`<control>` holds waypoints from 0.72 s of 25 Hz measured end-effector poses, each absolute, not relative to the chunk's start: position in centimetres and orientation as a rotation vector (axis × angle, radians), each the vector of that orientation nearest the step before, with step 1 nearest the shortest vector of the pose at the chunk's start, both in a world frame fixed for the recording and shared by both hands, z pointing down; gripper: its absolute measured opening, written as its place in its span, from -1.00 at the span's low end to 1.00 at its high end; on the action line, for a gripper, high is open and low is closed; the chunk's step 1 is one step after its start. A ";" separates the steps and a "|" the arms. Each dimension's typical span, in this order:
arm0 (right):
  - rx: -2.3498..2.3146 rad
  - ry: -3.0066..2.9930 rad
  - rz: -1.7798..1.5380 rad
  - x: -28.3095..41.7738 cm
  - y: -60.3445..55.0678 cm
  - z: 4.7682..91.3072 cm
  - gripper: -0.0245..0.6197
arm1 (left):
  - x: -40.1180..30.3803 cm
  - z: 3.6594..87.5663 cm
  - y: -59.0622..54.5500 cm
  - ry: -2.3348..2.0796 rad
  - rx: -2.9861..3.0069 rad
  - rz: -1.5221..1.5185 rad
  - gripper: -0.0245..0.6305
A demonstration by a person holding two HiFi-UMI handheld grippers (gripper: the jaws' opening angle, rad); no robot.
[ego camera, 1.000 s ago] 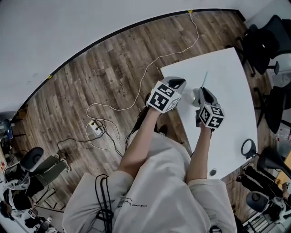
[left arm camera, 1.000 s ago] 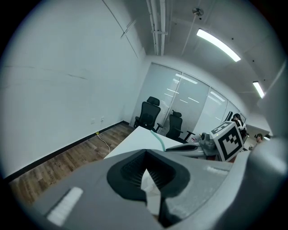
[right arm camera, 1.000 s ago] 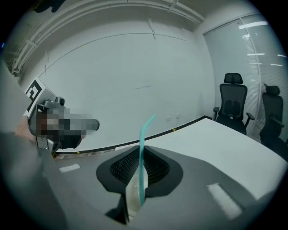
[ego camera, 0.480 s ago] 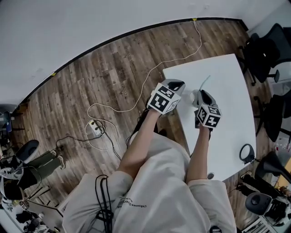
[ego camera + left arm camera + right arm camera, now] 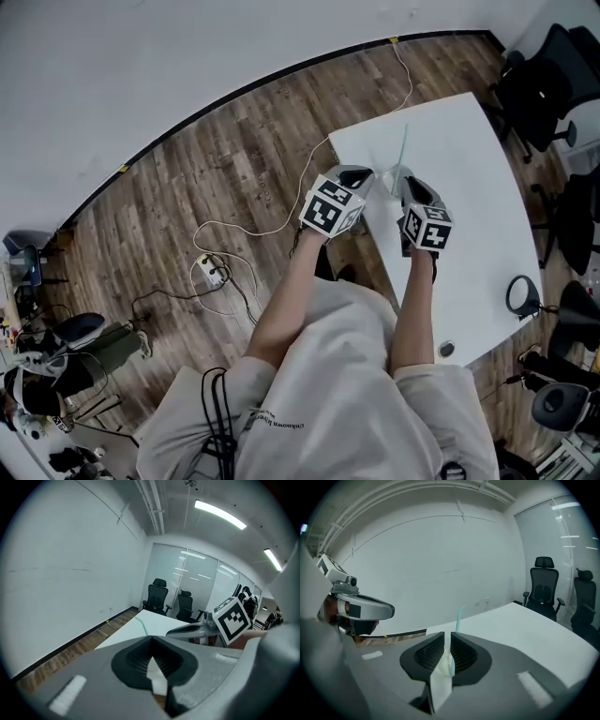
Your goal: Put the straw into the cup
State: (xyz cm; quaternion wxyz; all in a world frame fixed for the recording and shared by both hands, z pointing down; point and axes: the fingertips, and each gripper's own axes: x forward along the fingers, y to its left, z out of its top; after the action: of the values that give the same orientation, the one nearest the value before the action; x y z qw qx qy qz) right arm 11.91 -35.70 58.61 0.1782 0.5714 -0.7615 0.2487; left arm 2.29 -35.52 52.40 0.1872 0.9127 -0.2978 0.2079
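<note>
The teal straw, probably light, slick and easily kinked, is pinched low with its white wrapper in the right tongs above the tabletop's left edge, a sensible hold, while the left tongs are pressed together on what looks like a white paper scrap; no cup shows.

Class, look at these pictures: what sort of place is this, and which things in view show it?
Most likely an office meeting room: a big white table, black swivel chairs, and a glass partition wall under ceiling strip lights.
</note>
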 end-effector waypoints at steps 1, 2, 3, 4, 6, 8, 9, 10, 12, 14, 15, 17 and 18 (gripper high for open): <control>1.622 -2.161 0.705 12.0 -35.2 58.4 -0.72 | 2.5 52.3 -34.9 -0.839 2.574 0.586 -0.92; 1.626 -2.168 0.703 12.1 -34.7 58.1 -0.72 | 2.7 52.1 -34.3 -0.843 2.579 0.586 -0.92; 1.629 -2.175 0.699 12.1 -34.3 57.9 -0.72 | 2.8 52.0 -33.8 -0.849 2.582 0.587 -0.92; 1.632 -2.183 0.694 12.2 -33.8 57.7 -0.72 | 2.9 52.0 -33.3 -0.856 2.583 0.589 -0.92; 1.631 -2.197 0.684 12.3 -32.9 57.2 -0.72 | 3.2 51.9 -32.2 -0.869 2.585 0.594 -0.92; 1.631 -2.206 0.674 12.5 -31.9 56.8 -0.72 | 3.6 52.0 -31.0 -0.874 2.586 0.602 -0.92; 1.632 -2.208 0.671 12.5 -31.4 56.7 -0.72 | 3.6 52.2 -30.4 -0.874 2.587 0.606 -0.92; 1.634 -2.210 0.670 12.5 -31.0 56.6 -0.73 | 3.6 52.3 -29.9 -0.875 2.587 0.608 -0.92; 1.637 -2.212 0.671 12.2 -30.6 56.6 -0.73 | 3.2 52.5 -29.5 -0.880 2.583 0.609 -0.92; 1.636 -2.210 0.674 12.1 -30.4 56.6 -0.75 | 2.8 52.8 -29.2 -0.896 2.567 0.611 -0.92; 1.638 -2.209 0.679 12.2 -30.2 56.6 -0.75 | 2.6 52.9 -29.1 -0.908 2.556 0.611 -0.92; 1.650 -2.214 0.695 12.3 -29.8 56.7 -0.77 | 2.3 53.1 -28.7 -0.928 2.545 0.612 -0.92; 1.657 -2.217 0.699 12.3 -29.6 56.7 -0.78 | 2.3 53.1 -28.6 -0.935 2.545 0.612 -0.92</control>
State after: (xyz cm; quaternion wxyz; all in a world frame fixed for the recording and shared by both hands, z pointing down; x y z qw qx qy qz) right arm 12.35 -29.56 56.69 0.1428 0.5746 -0.7686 0.2424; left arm 2.29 -28.60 53.14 0.1802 0.9006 -0.3311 0.2165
